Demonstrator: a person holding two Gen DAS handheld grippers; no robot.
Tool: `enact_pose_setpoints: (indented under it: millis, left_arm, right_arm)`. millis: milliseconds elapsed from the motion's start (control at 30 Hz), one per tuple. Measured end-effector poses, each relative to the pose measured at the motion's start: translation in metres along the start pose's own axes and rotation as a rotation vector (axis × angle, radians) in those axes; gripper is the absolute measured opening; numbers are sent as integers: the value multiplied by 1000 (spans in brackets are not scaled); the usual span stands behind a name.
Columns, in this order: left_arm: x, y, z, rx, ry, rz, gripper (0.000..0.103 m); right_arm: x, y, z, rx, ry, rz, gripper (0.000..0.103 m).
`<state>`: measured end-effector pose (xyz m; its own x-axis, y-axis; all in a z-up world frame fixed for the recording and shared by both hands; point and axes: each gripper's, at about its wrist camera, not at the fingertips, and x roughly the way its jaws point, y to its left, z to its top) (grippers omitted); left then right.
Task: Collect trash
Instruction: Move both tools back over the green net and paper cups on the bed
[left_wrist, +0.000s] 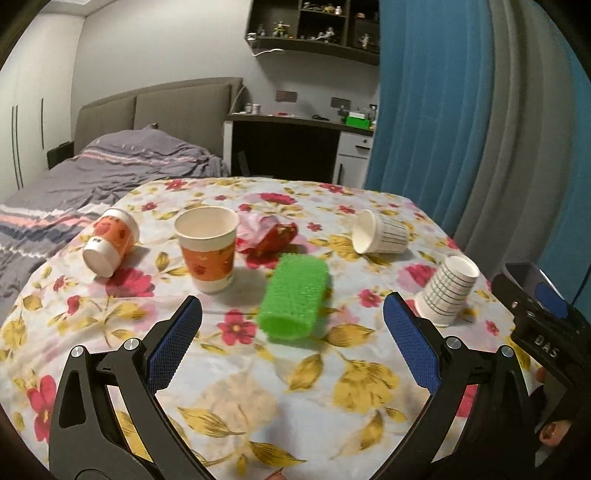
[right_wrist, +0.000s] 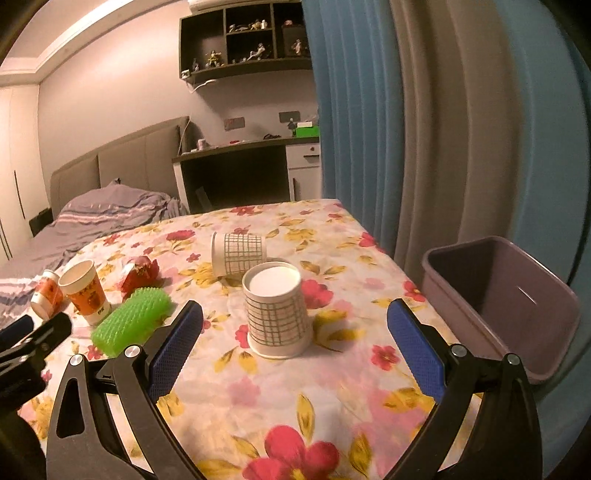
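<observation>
A bedroom under warm artificial light. A bed (left_wrist: 110, 166) with a grey padded headboard (left_wrist: 159, 107) and striped grey bedding fills the left of the frame. At centre, behind it, a dark worktop (left_wrist: 295, 120) with white drawers (left_wrist: 354, 147) carries small clutter and a green box (left_wrist: 357, 120). Dark wall shelves (left_wrist: 314, 26) holding figurines hang at upper centre against a pale wall (left_wrist: 147, 44). Blue and grey curtains (left_wrist: 461, 110) cover the right. White wardrobe doors (left_wrist: 22, 110) stand at far left. A flowered cloth (right_wrist: 295, 406) covers the foreground desk.

Left claw (left_wrist: 291, 325) and right claw (right_wrist: 293, 328), both spread wide.
</observation>
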<state>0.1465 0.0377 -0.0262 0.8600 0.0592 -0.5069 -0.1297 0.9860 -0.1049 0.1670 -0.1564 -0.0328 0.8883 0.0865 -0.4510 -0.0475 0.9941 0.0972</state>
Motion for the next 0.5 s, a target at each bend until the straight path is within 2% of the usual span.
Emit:
enact_pose_setpoints:
  millis: [167, 500]
  left_arm:
    - [6, 6, 1, 5, 13, 6, 97]
    - [26, 10, 3, -1, 47, -8, 97]
  right_arm:
    - [19, 6, 1, -12, 16, -14, 96]
    - [46, 7, 1, 1, 66, -19, 88]
